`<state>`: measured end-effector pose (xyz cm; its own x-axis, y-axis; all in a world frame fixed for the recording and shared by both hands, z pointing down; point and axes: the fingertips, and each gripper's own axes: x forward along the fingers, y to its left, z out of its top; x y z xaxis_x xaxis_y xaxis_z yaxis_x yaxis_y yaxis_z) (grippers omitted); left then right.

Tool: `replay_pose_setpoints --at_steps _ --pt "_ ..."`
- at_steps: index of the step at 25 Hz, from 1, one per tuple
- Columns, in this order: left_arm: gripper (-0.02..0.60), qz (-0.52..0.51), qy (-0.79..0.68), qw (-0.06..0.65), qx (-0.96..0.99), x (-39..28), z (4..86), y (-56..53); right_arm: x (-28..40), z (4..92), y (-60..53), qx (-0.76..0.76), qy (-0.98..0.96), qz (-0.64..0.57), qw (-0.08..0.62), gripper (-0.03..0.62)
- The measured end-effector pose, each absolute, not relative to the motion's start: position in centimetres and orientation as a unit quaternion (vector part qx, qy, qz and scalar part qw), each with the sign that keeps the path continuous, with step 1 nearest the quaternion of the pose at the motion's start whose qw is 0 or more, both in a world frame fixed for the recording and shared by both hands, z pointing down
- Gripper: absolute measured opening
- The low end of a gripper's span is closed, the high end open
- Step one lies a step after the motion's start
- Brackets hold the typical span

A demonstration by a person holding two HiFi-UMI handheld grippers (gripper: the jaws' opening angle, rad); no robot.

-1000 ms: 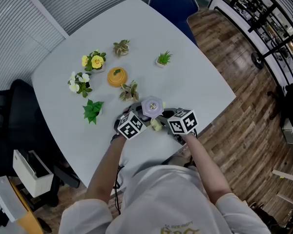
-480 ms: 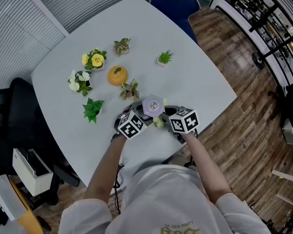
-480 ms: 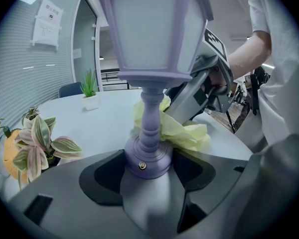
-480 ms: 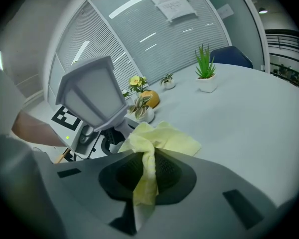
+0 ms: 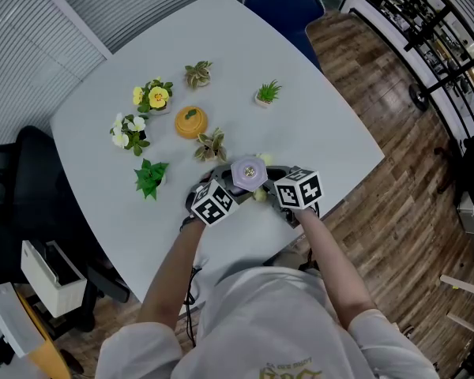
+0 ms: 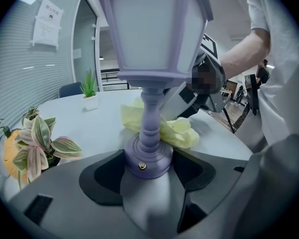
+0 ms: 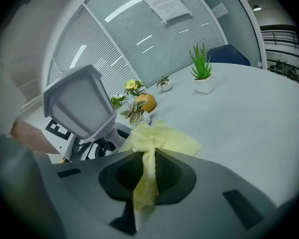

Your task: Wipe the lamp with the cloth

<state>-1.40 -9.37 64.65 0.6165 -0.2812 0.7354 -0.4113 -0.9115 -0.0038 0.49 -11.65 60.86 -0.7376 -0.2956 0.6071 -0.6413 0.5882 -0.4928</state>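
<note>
Lilac lamp [image 6: 150, 54] clamped, cloth [image 7: 162, 139] pinched; pot [image 7: 206, 86] holds plant [image 7: 201, 61].

Left tool [image 6: 149, 176] clamps the lamp [image 6: 152, 44] base; right tool [image 7: 147, 176], just beside it, pinches the cloth [image 7: 162, 138]; forearms [image 5: 174, 271] converge.

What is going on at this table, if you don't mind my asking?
A person is cleaning a small purple lamp at a white table. The left gripper has its fingers shut on the lamp's base. The right gripper is shut on a yellow cloth, which is bunched up right beside the lamp's stem. Small potted plants stand farther back on the table, away from the work.
</note>
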Motion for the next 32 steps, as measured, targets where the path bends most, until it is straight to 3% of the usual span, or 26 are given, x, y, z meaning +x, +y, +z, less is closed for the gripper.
replay_pose_setpoints --at_steps 32 --pt "0.311 0.394 -0.193 0.087 0.895 -1.4 64.6 -9.4 -1.2 60.7 -14.2 0.237 -0.854 0.422 0.192 0.055"
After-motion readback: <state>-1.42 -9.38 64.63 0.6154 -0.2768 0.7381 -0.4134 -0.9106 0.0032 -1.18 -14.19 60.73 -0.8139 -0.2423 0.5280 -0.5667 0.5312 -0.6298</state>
